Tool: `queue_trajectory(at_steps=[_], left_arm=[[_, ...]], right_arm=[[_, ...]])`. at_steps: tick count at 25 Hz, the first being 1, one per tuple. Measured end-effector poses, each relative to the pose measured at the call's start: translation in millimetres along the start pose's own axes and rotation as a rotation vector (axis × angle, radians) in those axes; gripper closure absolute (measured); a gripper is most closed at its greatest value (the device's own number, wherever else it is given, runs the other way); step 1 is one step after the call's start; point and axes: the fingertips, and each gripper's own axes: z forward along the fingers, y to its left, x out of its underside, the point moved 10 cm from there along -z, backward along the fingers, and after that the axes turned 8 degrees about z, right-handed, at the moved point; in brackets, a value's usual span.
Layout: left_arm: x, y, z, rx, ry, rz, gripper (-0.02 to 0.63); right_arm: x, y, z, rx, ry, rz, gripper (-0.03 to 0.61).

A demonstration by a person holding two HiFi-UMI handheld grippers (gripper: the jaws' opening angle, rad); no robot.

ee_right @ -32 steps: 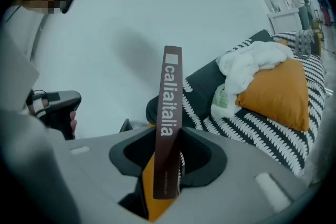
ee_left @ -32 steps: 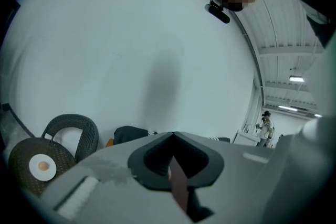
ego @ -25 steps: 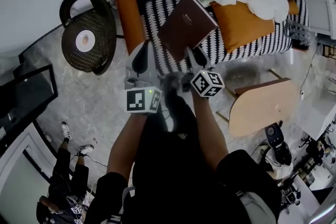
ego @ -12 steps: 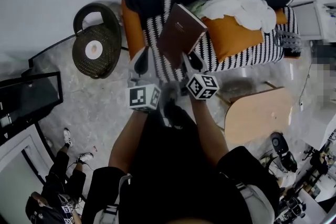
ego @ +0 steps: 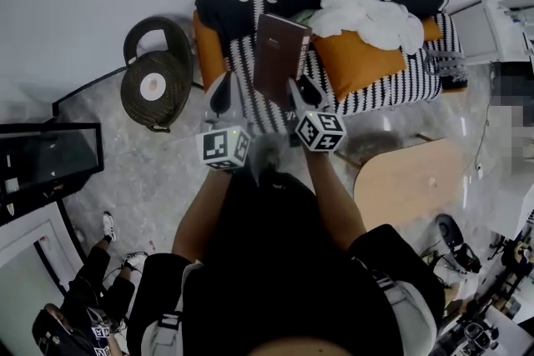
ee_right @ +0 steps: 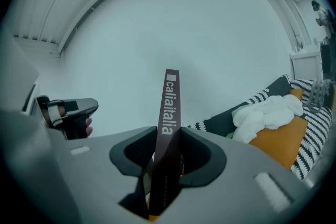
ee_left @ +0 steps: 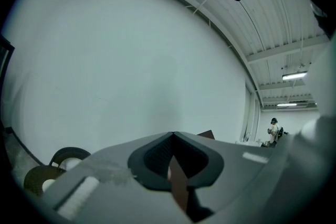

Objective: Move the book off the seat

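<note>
carrier: black-and-white patterned sofa (ego: 409, 83), upper centre of frame | on seat: orange cushion (ego: 355, 62), right half | over cushion's top: bunched white cloth (ego: 367, 17)

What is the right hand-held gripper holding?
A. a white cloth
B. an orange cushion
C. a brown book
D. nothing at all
C: in the right gripper view, the right hand-held gripper has its jaws pressed on a thin brown book that stands upright between them, while the white cloth and the orange cushion lie on the sofa.
</note>
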Motion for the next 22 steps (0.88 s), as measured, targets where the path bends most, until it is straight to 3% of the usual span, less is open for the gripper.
queue_trajectory(at_steps=[9,22], left_arm=[[-14,-19,-17,0.01,0.002,0.023,0.607],[-30,-32,-10,0.055,-0.031,0.049,0.607]], right_arm=[[-32,22,-49,-0.056,-0.058,-0.081,0.433],[-71,32,-75,-0.093,-0.135,-0.143,0.433]])
